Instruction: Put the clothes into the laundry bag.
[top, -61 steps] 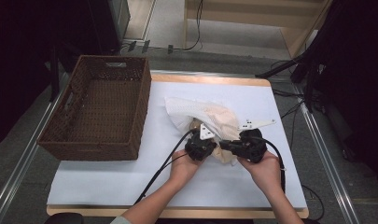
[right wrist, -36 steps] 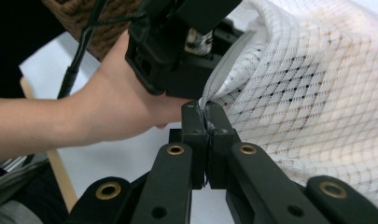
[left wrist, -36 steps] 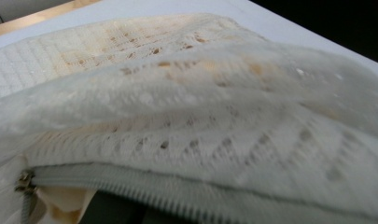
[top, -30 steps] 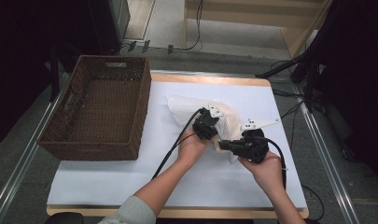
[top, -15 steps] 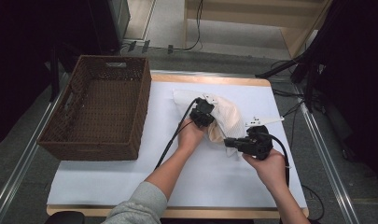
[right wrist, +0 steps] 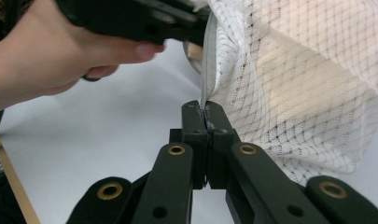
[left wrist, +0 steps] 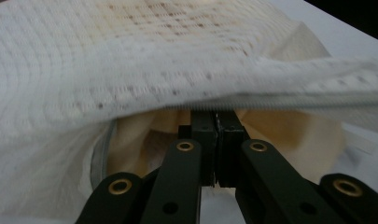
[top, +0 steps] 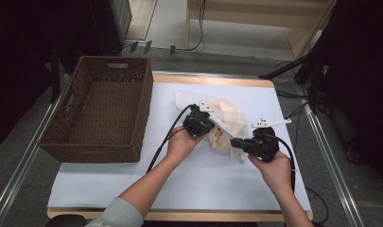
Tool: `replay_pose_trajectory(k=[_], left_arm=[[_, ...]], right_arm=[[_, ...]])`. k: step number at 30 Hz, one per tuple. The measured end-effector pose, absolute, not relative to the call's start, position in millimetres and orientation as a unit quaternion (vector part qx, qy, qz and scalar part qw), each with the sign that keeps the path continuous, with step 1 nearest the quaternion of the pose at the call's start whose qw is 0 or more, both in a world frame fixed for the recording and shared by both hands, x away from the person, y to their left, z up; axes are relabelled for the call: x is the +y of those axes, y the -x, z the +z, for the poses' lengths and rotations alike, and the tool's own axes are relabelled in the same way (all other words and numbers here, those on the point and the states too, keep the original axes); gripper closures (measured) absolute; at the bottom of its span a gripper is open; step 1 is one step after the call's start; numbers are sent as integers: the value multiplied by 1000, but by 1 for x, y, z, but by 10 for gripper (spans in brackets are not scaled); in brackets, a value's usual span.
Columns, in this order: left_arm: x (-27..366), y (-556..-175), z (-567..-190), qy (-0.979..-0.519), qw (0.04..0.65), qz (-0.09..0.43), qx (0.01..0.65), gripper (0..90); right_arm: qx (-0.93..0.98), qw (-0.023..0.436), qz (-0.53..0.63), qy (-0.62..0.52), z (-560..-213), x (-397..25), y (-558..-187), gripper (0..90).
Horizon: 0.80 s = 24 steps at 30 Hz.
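White-covered tabletop (top: 132,189), wicker basket (top: 101,113) at left, white mesh laundry bag (top: 227,116) near middle

Left gripper (top: 205,124) clamped shut on bag's upper rim, holding mouth open over beige cloth (left wrist: 289,135) inside; right gripper (top: 234,142) pinched tight on zippered edge (right wrist: 206,70) at bag's near side; bag lying on tabletop just right of basket, stretched between both

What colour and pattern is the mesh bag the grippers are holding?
The mesh bag is white, with a fine diamond-net weave; tan contents show through. The right gripper view shows it best.
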<state>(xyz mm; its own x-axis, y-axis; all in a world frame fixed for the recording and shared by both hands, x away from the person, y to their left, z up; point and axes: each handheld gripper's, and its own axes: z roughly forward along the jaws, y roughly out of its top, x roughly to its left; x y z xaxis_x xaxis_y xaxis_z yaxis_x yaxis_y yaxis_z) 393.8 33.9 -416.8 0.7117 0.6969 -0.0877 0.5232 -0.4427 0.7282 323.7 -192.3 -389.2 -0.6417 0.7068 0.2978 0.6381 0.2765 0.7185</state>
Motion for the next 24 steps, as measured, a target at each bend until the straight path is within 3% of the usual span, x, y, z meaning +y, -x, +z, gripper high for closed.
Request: replay_pose_trajectory(k=[5, 14, 24], left_arm=[[42, -369, -420, -849, 384, 109, 346, 899], [52, -351, -459, -857, 357, 96, 359, 900], [26, -349, -472, -862, 364, 89, 341, 900]], right_arm=[[796, 41, 430, -425, -389, -193, -324, 900], [795, 45, 431, -424, -387, -192, -322, 900], [793, 45, 432, -427, -387, -193, -322, 900]])
